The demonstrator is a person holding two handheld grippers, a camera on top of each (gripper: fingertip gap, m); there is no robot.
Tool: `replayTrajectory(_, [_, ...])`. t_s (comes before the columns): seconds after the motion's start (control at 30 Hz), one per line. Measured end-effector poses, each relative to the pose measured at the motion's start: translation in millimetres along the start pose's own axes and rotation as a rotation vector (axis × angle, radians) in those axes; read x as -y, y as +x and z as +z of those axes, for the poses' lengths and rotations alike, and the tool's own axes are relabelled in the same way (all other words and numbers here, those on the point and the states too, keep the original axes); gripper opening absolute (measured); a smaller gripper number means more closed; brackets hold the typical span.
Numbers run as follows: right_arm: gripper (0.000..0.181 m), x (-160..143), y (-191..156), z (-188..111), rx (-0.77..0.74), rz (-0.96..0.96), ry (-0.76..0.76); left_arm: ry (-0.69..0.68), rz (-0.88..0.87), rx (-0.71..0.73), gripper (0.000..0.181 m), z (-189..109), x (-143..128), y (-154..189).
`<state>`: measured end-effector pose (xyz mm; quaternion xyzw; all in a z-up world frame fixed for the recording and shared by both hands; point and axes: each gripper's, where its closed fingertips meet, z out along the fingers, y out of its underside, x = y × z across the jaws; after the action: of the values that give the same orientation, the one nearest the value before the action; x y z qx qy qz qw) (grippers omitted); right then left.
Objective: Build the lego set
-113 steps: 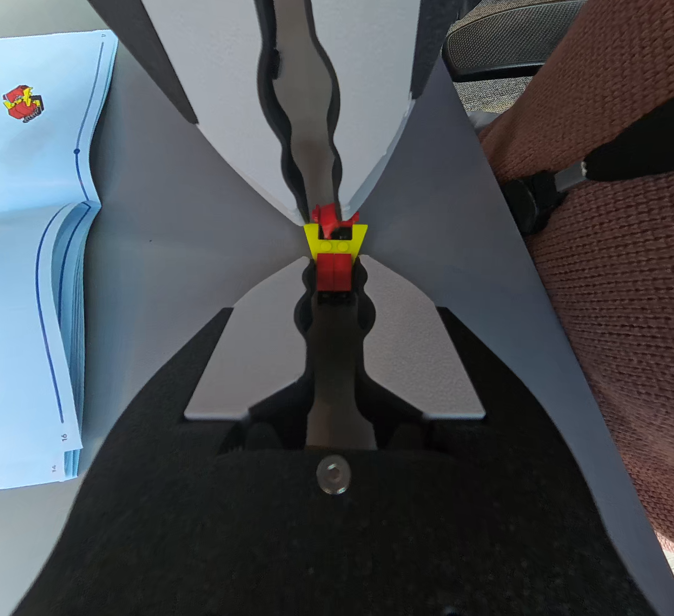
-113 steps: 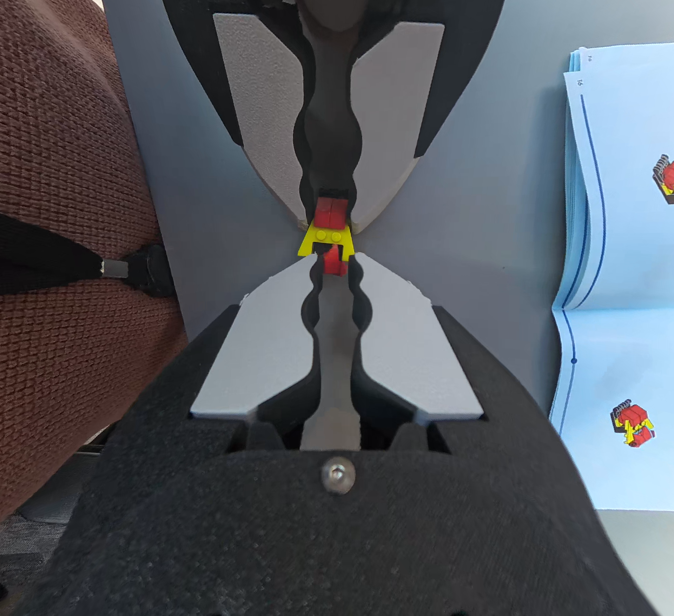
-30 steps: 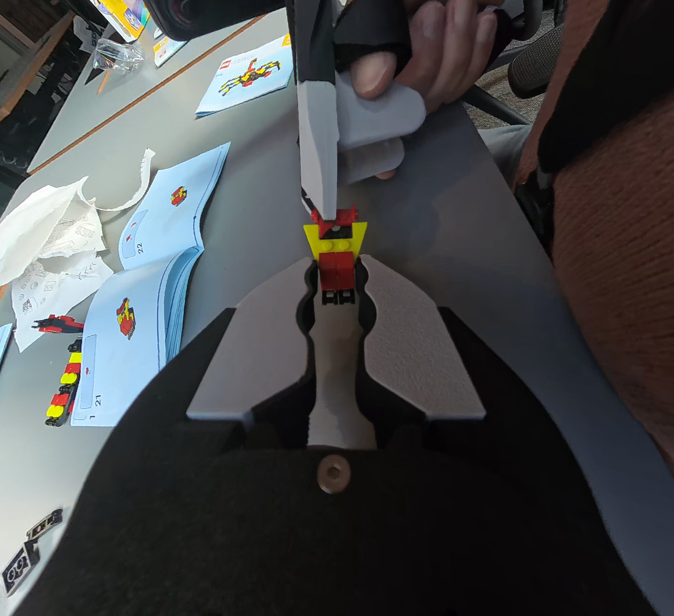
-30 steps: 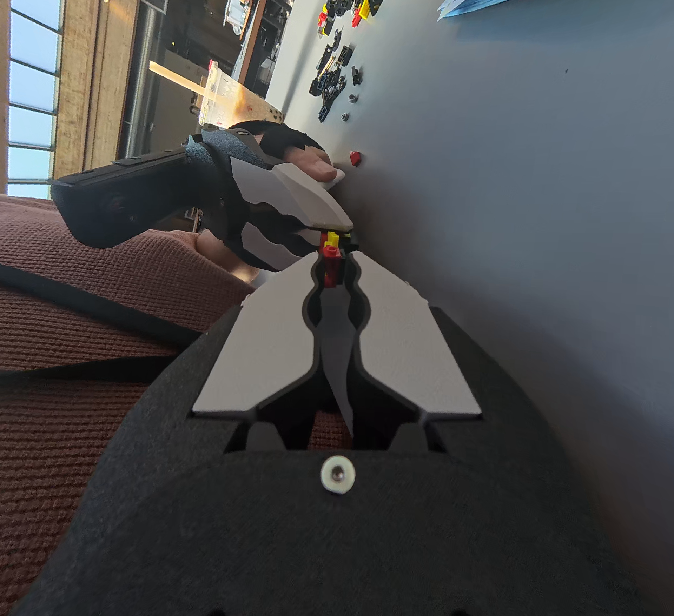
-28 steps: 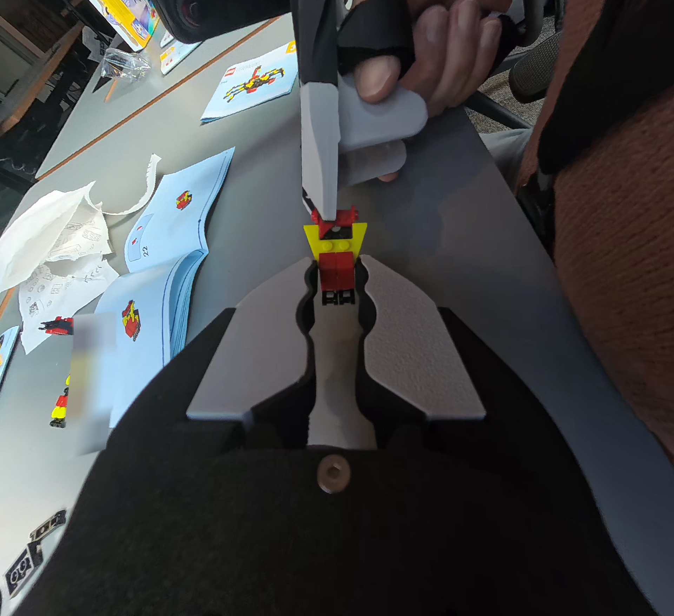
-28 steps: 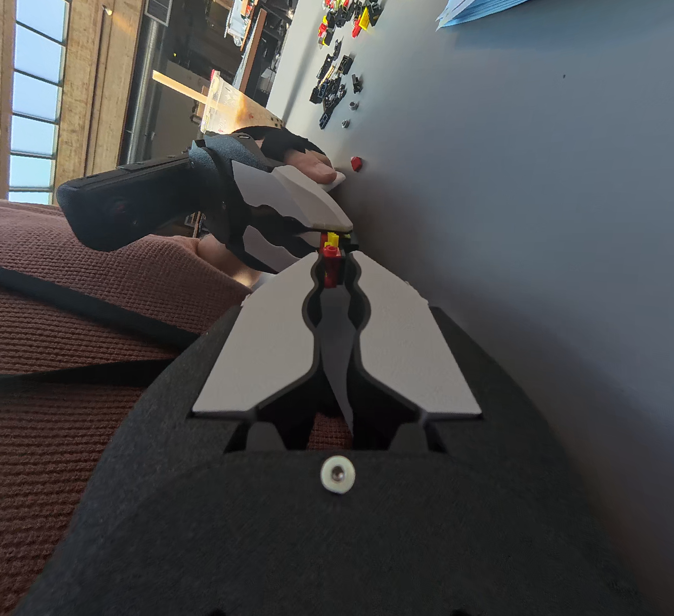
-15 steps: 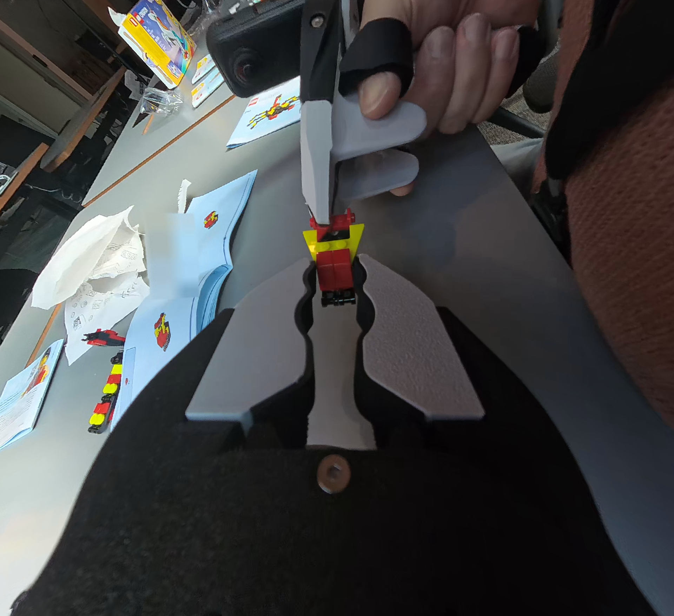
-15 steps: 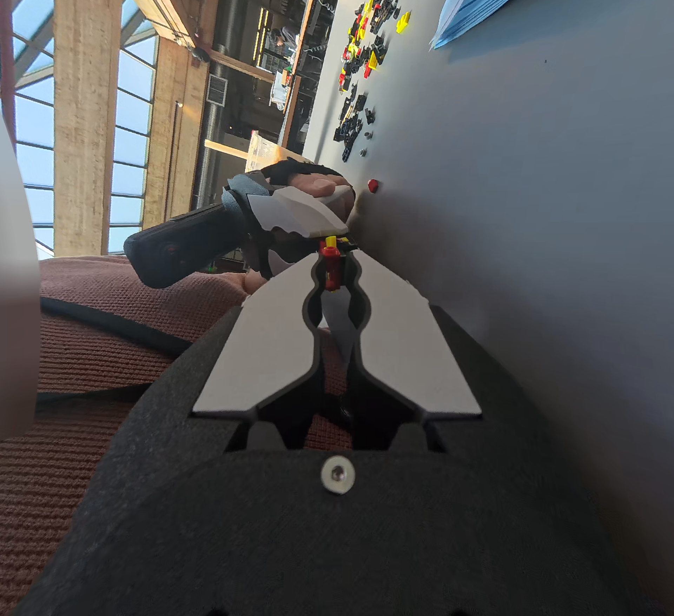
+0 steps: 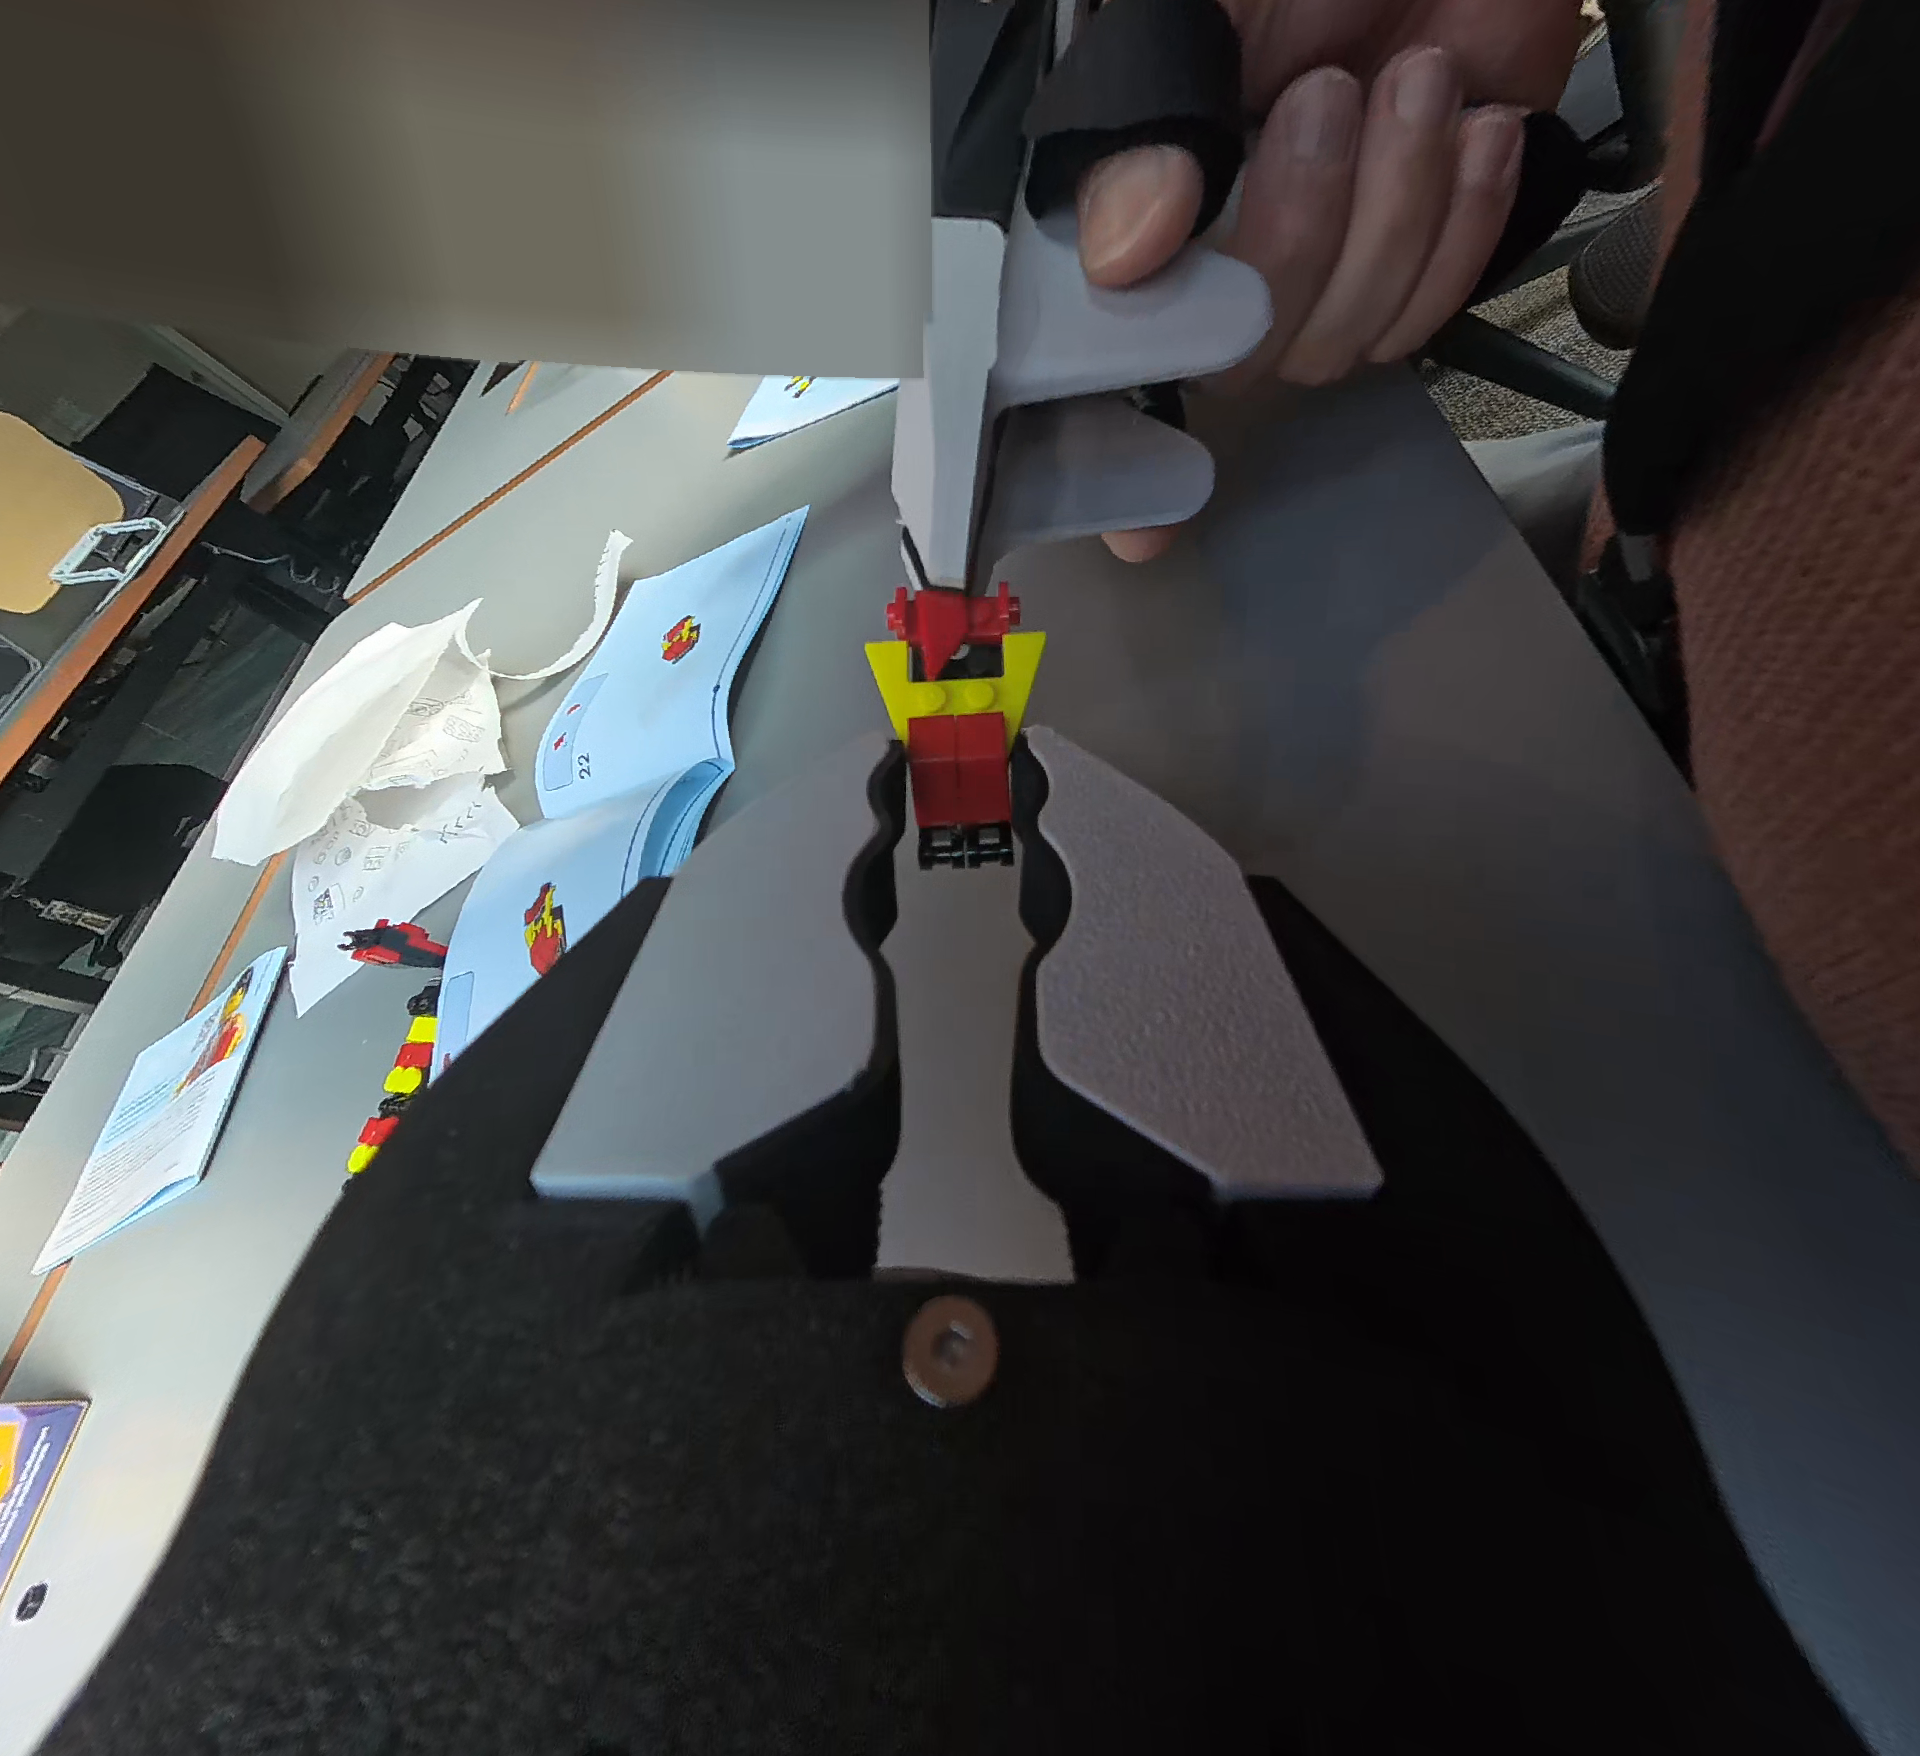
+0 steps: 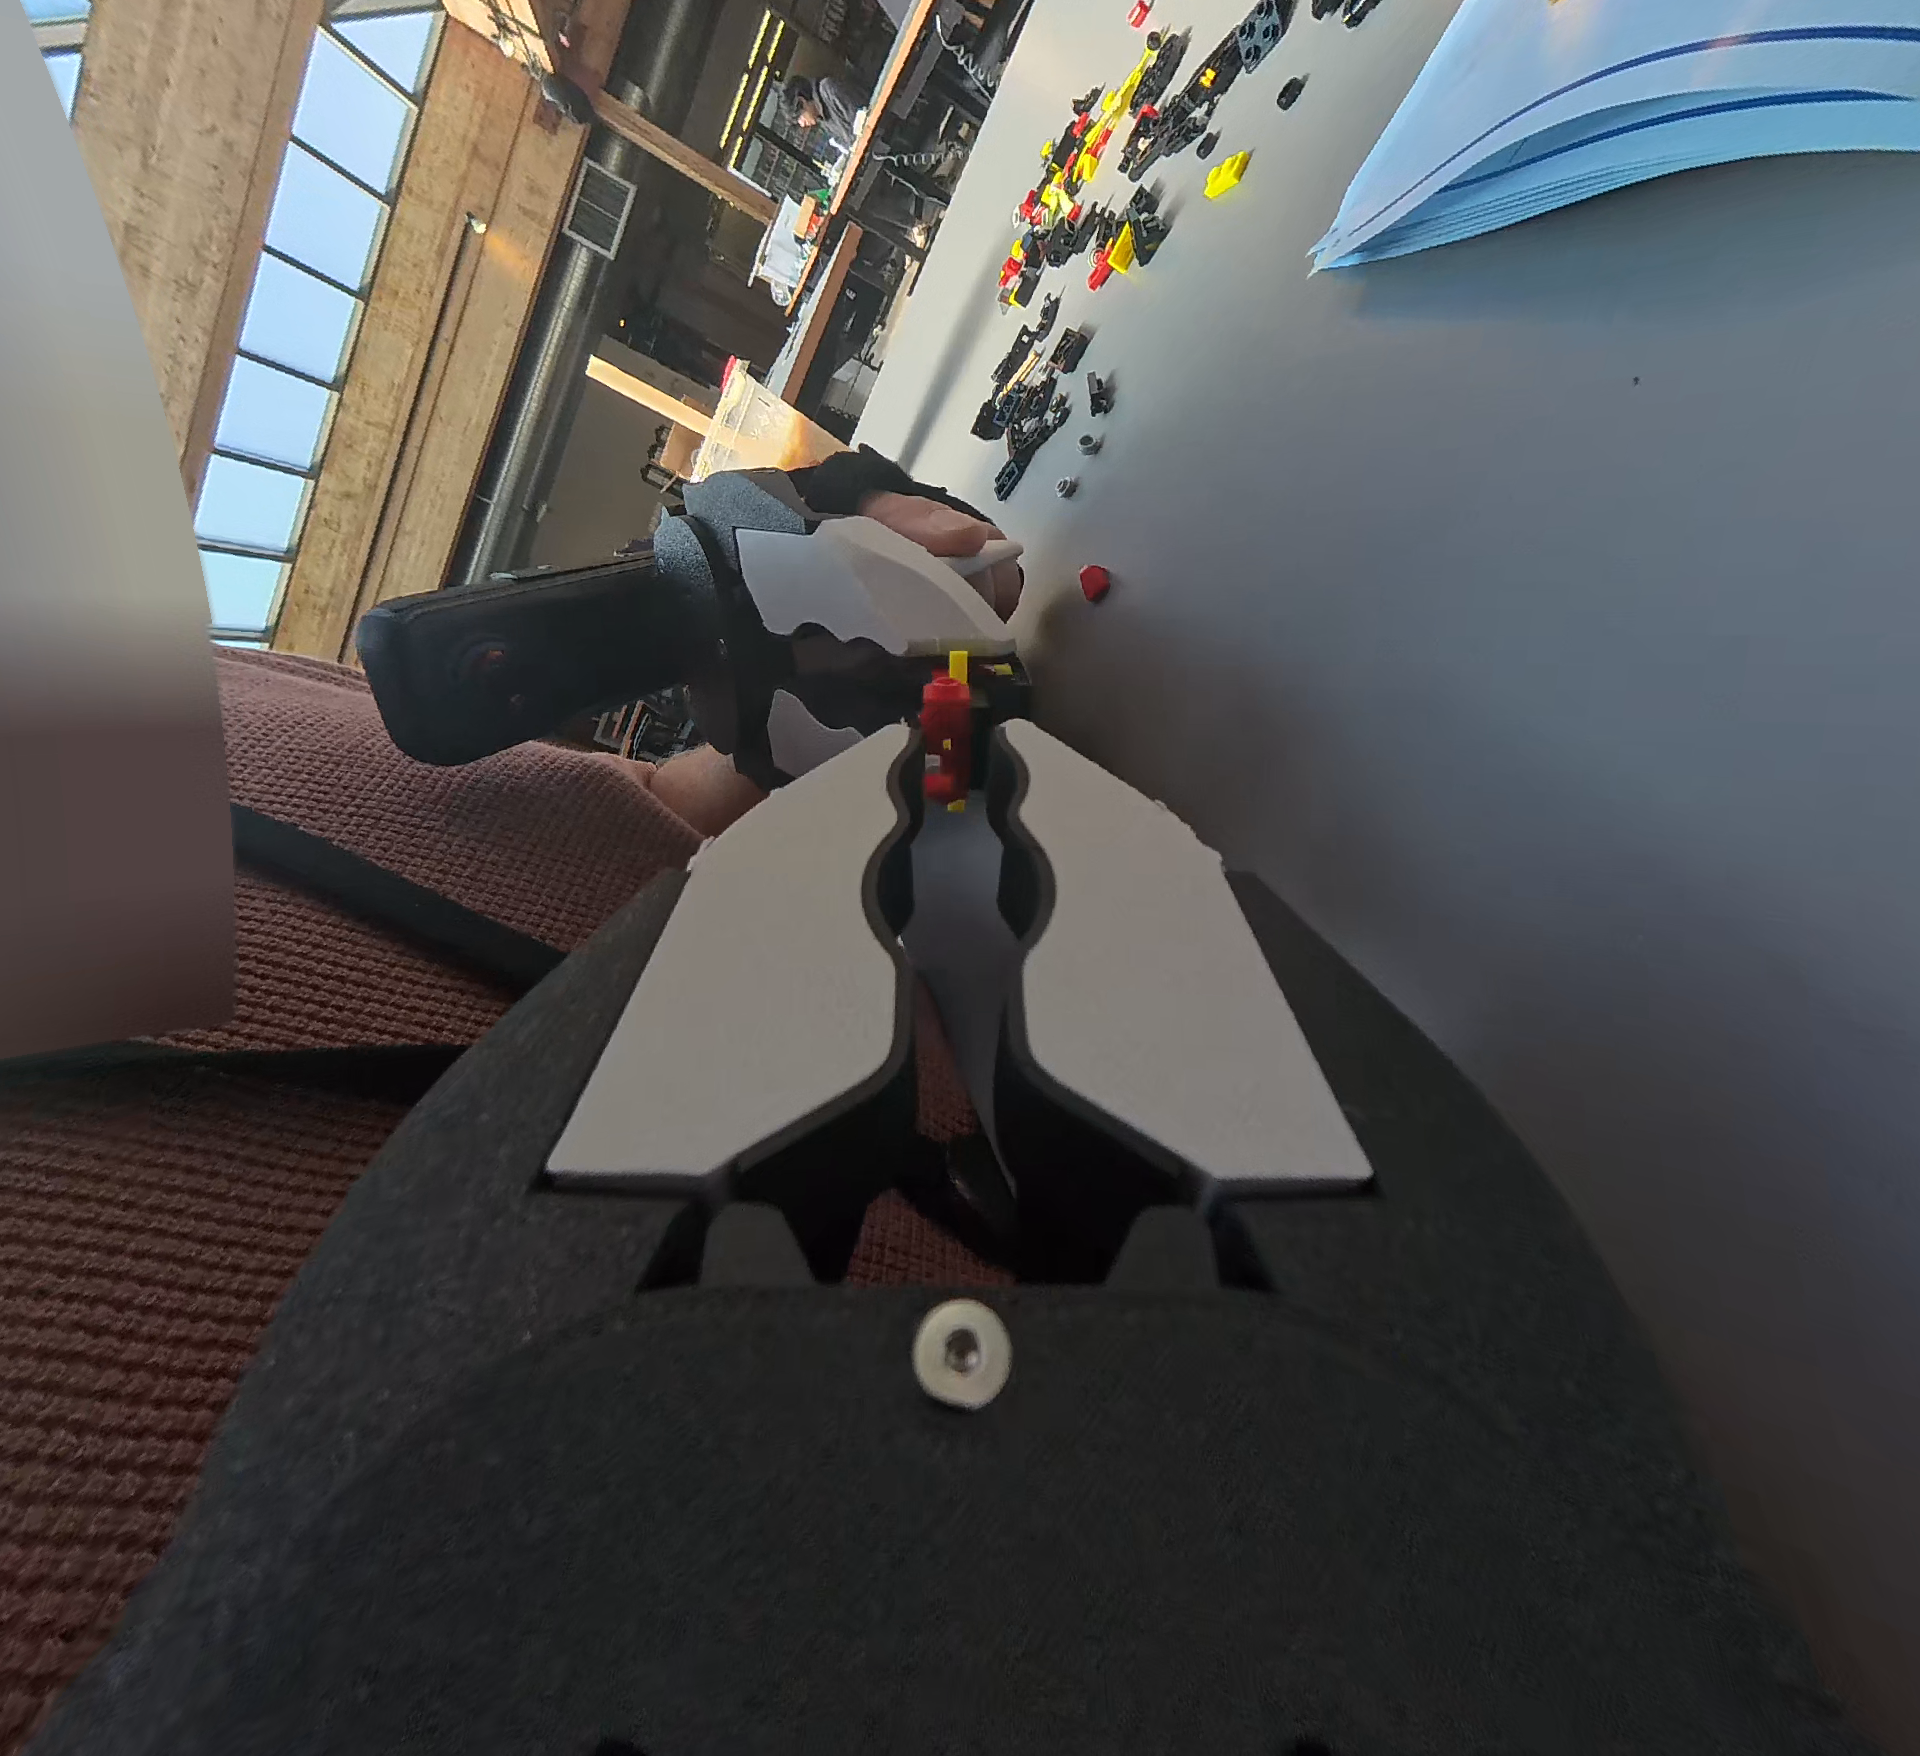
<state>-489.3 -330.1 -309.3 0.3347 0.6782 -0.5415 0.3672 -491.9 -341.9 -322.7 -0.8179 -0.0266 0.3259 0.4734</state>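
**Both tongs on the little red-and-yellow build, mid-join**

So the step in hand looks like attaching (or seating) a small red piece onto the front end of the sub-assembly (image 9: 956, 730). That build is the landmark here: red body, yellow wedge plate across it, tiny black bits at the near end, held up just above the grey worktop (image 9: 1351, 667), not resting on it as far as I can tell.

The left tongs (image 9: 956, 776) are pinching the red body of the build from both sides, tips closed in snug on it. The right tongs (image 10: 951, 750) come in at the far end of the build and are pressed onto the red piece (image 9: 940, 626) sitting just past the yellow wedge. In the left wrist view they show edge-on and steep, tip down on that piece, with the person's hand (image 9: 1351, 96) wrapped around the trigger behind them. Right wrist view is rolled well over, so the worktop reads like a wall.

My guess for the next move: a firm, straight squeeze of the two ends toward each other so the studs click, without twisting the wedge plate off. Can't tell whether the red piece is already fully seated.

Beyond the build: the open blue instruction booklet (image 9: 665, 667) off to its left, and a scatter of loose bricks (image 10: 1122, 179) further out.
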Motion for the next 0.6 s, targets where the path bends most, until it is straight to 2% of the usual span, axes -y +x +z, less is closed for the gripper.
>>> replayTrajectory(0.17, [0.011, 0, 3, 0, -0.002, 0.021, 0.011, -0.018, -0.023, -0.022, 0.019, 2, -1, 3])
replayTrajectory(0.6, [0.02, -4, 12, -3, 0.003, 0.136, 0.032, -0.166, -0.279, -0.184, 0.019, 8, -12, 17])
